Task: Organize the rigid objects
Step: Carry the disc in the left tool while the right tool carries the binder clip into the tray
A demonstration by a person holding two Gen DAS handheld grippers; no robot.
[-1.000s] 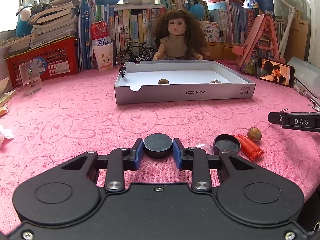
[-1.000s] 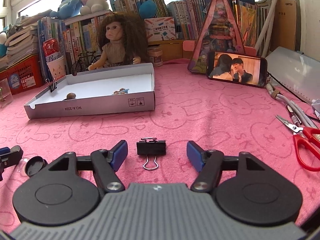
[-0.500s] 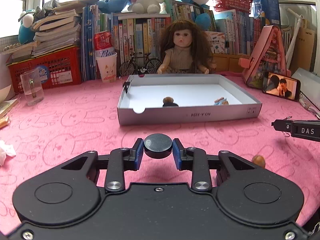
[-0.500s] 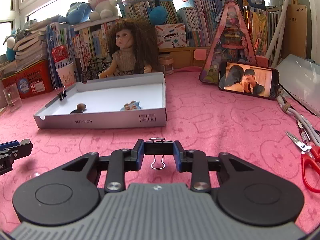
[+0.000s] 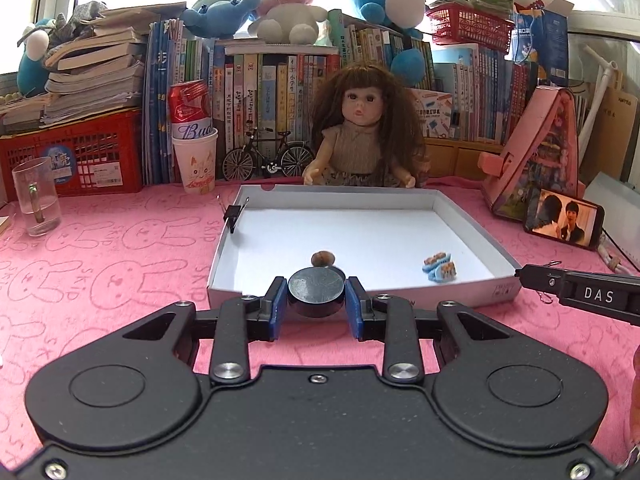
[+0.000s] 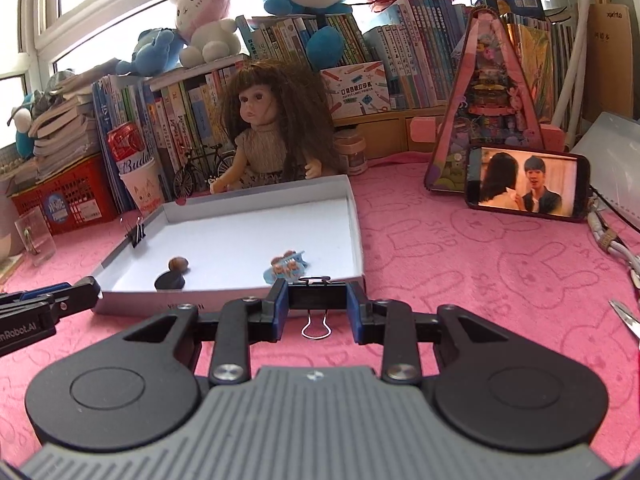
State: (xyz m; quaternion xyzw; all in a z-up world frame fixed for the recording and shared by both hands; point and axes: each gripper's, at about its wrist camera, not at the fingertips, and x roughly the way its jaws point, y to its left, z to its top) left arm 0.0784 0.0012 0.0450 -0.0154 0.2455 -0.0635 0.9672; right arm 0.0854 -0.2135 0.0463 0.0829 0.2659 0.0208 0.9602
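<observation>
In the left wrist view my left gripper is shut on a black round cap, held just in front of the near wall of the white box tray. Inside the tray lie a brown nut and small blue pieces. A binder clip grips its left rim. In the right wrist view my right gripper is shut on a black binder clip, its wire handle hanging down, close to the tray. A dark round patch sits beside the nut.
A phone leans on a pink toy house at the right. Scissors and cables lie at the far right. A glass, paper cup, doll, model bicycle and red crate line the back of the pink cloth.
The right jaws closed on the binder clip and lifted it off the cloth. Both grippers rose and came closer to the tray, the left still holding the cap.
</observation>
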